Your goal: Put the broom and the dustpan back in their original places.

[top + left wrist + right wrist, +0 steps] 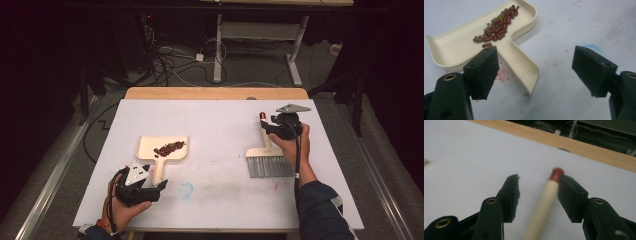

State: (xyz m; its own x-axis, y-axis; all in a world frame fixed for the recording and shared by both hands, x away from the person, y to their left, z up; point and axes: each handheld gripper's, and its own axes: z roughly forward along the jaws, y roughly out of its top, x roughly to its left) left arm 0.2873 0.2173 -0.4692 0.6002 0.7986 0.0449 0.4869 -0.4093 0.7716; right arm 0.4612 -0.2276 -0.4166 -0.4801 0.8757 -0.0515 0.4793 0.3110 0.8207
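Observation:
A cream dustpan lies left of centre on the white sheet, with a small heap of red and green beans in it. Its handle points toward my left gripper, whose jaws stand wide open on either side of the handle's end without touching it. At the right lies a hand brush with grey bristles and a pale red-tipped handle. My right gripper straddles that handle near the red tip; the left jaw stands clear of it.
The white sheet covers a wooden table whose far edge shows bare. A blue smudge and faint red specks mark the sheet near the front. Cables and desk legs lie on the floor beyond.

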